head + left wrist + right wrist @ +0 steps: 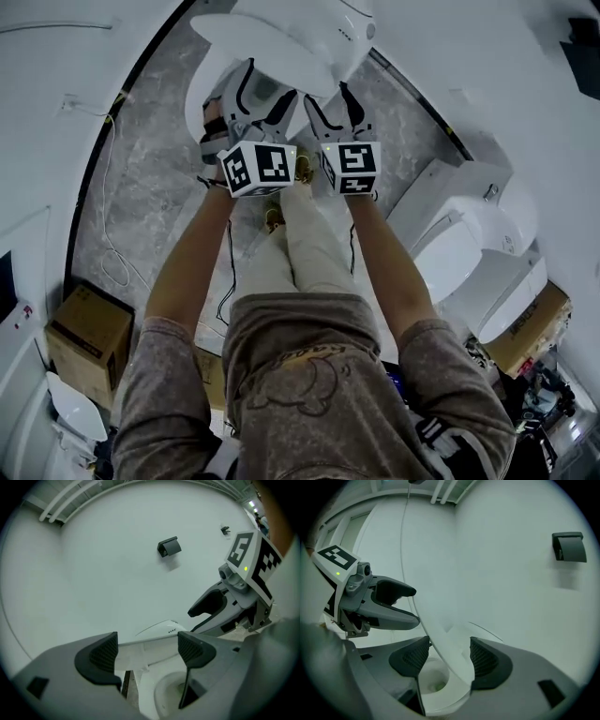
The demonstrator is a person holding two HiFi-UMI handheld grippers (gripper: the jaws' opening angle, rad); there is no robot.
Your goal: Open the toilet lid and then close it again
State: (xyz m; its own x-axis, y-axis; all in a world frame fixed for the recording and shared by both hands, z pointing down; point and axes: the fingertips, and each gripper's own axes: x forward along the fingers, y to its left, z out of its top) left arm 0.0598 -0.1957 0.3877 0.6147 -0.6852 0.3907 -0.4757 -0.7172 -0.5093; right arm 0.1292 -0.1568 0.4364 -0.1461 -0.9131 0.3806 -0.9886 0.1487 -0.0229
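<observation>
In the head view a white toilet (199,98) stands at the top, its lid (272,33) tilted partway up over the bowl. My right gripper (337,103) reaches the lid's front rim. In the right gripper view the lid (440,641) runs slantwise between the jaws of my right gripper (449,656), touching both pads, with the bowl (436,679) below. My left gripper (251,98) is beside it on the left with its jaws spread. In the left gripper view the lid's front edge (150,644) lies just past my left gripper (147,651), and nothing sits between the pads.
A second white toilet (459,244) stands on the right by the wall. Cardboard boxes sit at the lower left (89,337) and lower right (530,328). A cable (108,234) trails over the grey marble floor. A dark box (168,547) hangs on the white wall.
</observation>
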